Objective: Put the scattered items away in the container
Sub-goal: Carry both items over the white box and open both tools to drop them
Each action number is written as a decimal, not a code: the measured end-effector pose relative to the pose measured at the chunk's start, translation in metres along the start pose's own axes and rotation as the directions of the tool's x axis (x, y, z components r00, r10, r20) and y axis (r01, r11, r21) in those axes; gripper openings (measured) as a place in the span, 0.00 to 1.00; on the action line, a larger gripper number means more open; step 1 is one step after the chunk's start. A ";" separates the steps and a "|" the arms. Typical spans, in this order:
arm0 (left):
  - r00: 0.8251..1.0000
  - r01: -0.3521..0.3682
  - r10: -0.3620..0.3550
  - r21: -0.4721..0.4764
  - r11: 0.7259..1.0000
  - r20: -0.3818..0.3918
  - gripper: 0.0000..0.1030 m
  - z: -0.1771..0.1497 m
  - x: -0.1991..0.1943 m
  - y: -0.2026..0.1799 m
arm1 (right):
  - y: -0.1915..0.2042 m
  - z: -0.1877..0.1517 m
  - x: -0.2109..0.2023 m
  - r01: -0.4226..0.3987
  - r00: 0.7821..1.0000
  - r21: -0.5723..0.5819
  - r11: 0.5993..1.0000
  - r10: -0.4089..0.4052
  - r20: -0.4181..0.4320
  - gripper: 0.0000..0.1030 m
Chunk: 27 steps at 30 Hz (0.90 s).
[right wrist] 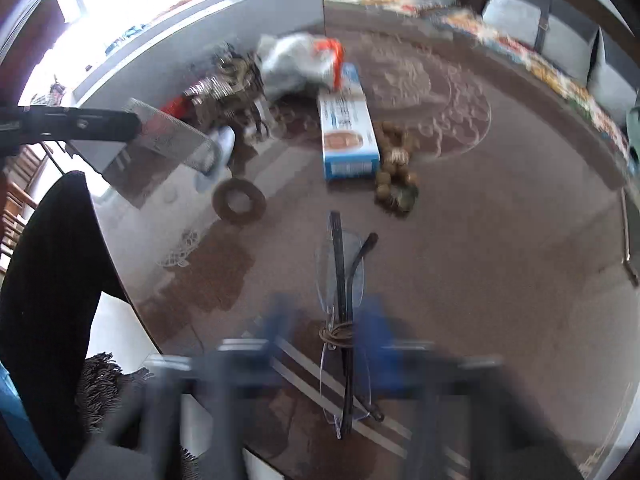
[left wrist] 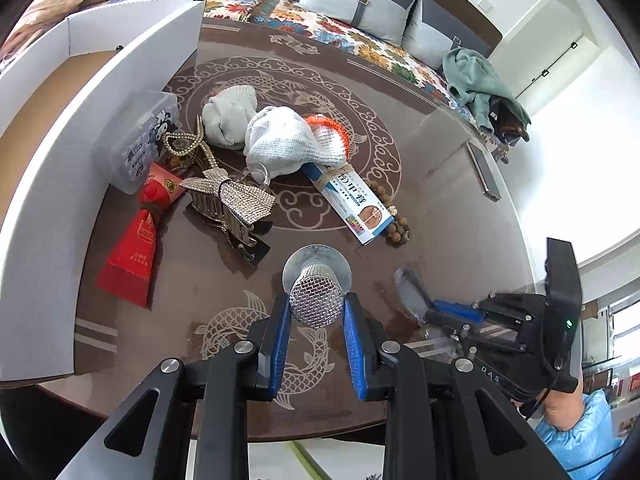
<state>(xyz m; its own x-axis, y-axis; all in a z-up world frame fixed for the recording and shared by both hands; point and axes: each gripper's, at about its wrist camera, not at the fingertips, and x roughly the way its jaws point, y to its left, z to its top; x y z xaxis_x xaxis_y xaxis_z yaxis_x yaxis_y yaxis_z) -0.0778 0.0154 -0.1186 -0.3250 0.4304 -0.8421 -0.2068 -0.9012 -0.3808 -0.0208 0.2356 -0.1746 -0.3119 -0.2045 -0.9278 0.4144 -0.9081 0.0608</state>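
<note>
Left gripper [left wrist: 316,312] fingers clamped on the mesh strainer [left wrist: 316,298], box [left wrist: 60,128] far left. Right gripper [right wrist: 332,336] fingers apart, straddling the glasses [right wrist: 344,280] on the tabletop [right wrist: 500,240]; blurred, so a misjudged pinch could bend them.

Brown table [left wrist: 440,200] with pale fish and cloud motifs. White cardboard container [left wrist: 120,80], tan inside. Silver wire-mesh strainer [left wrist: 316,300] between blue gripper pads [left wrist: 280,340]. Red packet [left wrist: 136,240], blue-white box [left wrist: 352,204], silver rhinestone bow [left wrist: 228,196], orange-trimmed grey mesh pouch [left wrist: 288,140].
</note>
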 end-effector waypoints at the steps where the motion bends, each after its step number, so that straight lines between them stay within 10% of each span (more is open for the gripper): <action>1: 1.000 0.002 -0.002 0.000 1.000 0.002 0.25 0.000 -0.001 0.000 | -0.001 -0.001 -0.001 -0.004 1.000 0.011 1.000 0.004 0.001 0.05; 12: 0.994 0.066 -0.061 -0.047 0.997 0.095 0.25 0.013 -0.052 0.018 | 0.017 0.032 -0.064 -0.091 0.974 0.169 0.981 0.053 0.219 0.05; 20: 0.956 -0.049 0.084 -0.129 0.990 0.280 0.25 0.047 -0.166 0.113 | 0.108 0.153 -0.088 -0.258 0.898 0.021 0.966 0.231 0.373 0.05; 27: 0.935 -0.178 0.235 -0.221 0.959 0.266 0.25 0.064 -0.190 0.215 | 0.218 0.275 -0.043 -0.372 0.858 -0.094 0.924 0.380 0.344 0.06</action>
<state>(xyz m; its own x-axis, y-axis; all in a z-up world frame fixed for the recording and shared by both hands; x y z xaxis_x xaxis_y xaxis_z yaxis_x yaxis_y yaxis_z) -0.1192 -0.2566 -0.0162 -0.5980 0.2038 -0.7752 0.0633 -0.9521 -0.2992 -0.1522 -0.0540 -0.0203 -0.4045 -0.6468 -0.6466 0.5790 -0.7284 0.3664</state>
